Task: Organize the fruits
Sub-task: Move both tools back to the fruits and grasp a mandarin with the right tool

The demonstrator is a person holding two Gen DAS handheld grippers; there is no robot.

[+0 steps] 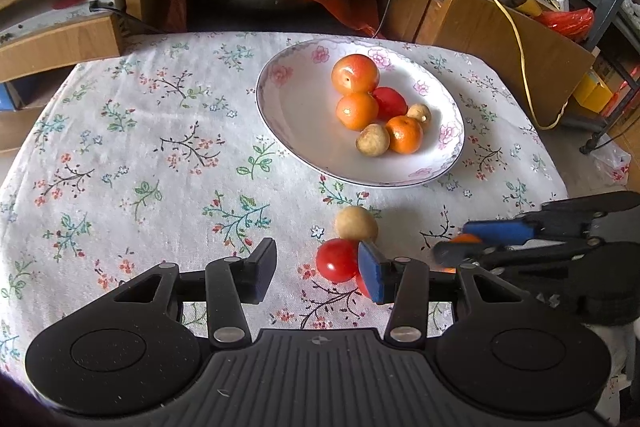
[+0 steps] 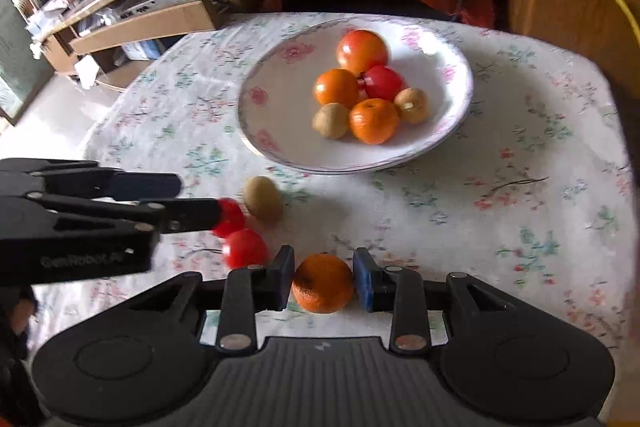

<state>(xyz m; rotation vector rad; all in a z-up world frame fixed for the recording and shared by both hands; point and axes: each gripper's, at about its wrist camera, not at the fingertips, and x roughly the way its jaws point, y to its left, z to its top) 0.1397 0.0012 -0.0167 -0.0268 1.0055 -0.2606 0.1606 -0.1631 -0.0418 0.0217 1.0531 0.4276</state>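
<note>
Right gripper (image 2: 323, 281) straddling an orange (image 2: 322, 283) on the cloth (image 2: 500, 227), one pad on each side; contact unclear, perhaps a sliver of gap at each pad, so nearly closed on it but not judged gripped. Round fruit, no long axis to line up. Left gripper (image 1: 316, 273) wide open and empty, its right pad just in front of a tomato (image 1: 337, 260), with a second tomato (image 2: 246, 247) half hidden behind that pad. Kiwi (image 1: 356, 223) just beyond, touching or nearly touching the first tomato.

Plate (image 1: 288, 107) straight ahead and slightly right from the left gripper, ahead of the right one, near rim close to the kiwi. Six fruits clustered in the plate's far-right part; near and left part bare, likely the easiest place to drop into.

Right gripper nearer to a finished pick; judged next step a squeeze, lift, and forward carry over the rim. Grippers near each other, loose tomatoes and kiwi between them, so some risk of a nudge sending them rolling. Table edges well off on both sides; open cloth to the right.
</note>
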